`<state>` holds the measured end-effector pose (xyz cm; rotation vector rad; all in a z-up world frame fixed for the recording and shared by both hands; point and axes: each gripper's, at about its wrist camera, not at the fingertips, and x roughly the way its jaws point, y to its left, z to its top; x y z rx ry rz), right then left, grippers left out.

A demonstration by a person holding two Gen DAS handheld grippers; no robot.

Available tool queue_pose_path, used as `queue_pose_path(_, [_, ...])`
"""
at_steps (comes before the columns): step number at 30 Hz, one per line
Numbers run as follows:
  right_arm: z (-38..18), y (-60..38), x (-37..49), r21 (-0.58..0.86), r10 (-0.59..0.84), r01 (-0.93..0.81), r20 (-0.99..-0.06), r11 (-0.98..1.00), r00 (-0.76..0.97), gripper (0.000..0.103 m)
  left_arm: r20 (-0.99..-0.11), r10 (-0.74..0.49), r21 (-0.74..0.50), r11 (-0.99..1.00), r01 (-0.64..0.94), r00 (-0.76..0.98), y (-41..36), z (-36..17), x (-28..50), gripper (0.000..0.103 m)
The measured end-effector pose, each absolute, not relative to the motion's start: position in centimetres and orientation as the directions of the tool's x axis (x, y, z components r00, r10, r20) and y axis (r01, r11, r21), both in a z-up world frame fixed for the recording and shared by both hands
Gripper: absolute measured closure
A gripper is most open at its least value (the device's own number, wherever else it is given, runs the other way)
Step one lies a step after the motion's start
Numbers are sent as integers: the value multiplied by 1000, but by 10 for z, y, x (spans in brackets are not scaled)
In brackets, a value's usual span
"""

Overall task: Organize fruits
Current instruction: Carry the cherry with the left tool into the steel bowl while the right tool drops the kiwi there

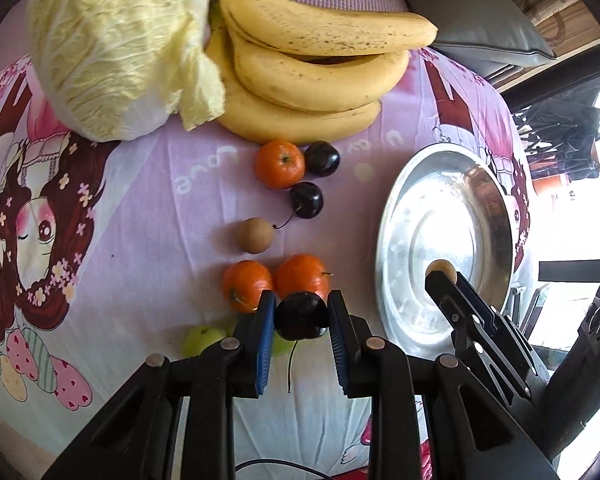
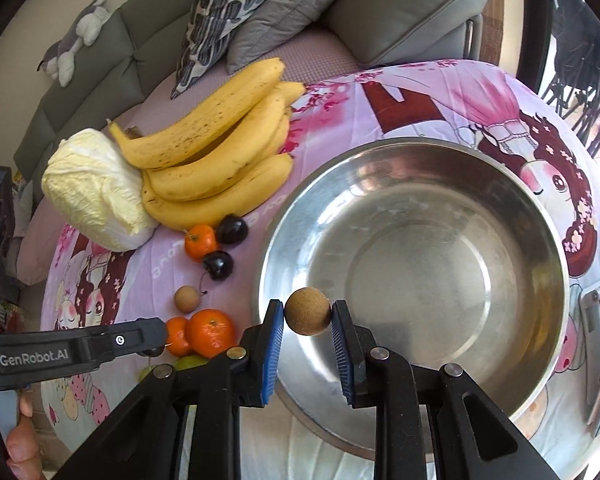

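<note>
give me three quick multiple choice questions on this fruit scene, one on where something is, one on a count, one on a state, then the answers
1. Where is the cabbage?
A. inside the metal bowl
B. beside the bananas, on the cloth
C. on the sofa cushions

2. How many oranges lie on the cloth?
A. one
B. three
C. five

3. What is the right gripper doing?
A. holding a round brown fruit
B. hanging open with nothing in it
C. holding a banana

Answers:
1. B: it lies against the stem end of the bananas, away from the metal bowl.
2. B: one sits by the cherries and two lie side by side near the left gripper.
3. A: its pads press on the round brown fruit over the bowl's near rim.
</note>
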<state>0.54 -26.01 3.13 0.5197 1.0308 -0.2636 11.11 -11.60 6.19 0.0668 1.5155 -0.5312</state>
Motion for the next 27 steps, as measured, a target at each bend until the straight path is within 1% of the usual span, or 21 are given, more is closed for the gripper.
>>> queue_pose_path(1, [31, -267, 3, 284, 21, 456, -866, 843, 499, 76, -956, -291, -283, 880, 381, -38, -117, 48, 109, 76])
queue_pose_path(6, [29, -298, -8, 284, -16, 516, -865, 809, 501, 76, -954, -295, -291, 866, 407, -54, -162, 38, 110, 76])
queue_pose_path(9, [22, -313, -16, 304, -7, 543, -868, 782, 496, 76, -955, -289, -291, 859, 421, -70, -180, 33, 108, 76])
queue_pose_path(11, [16, -321, -20, 294, -18, 565, -877, 771, 481, 76, -958, -277, -283, 858, 429, -78, -190, 29, 106, 76])
queue_pose_path(16, [8, -338, -29, 284, -34, 607, -888, 742, 458, 76, -959, -272, -281, 852, 443, -85, -209, 24, 103, 76])
queue_pose_path(21, [-3, -347, -32, 287, -20, 627, -900, 725, 435, 76, -961, -259, -274, 850, 450, -96, -227, 14, 97, 76])
queue_pose_path(27, [-2, -353, -39, 286, -34, 648, -900, 706, 435, 76, -969, -232, -242, 852, 464, -78, -245, 5, 96, 74])
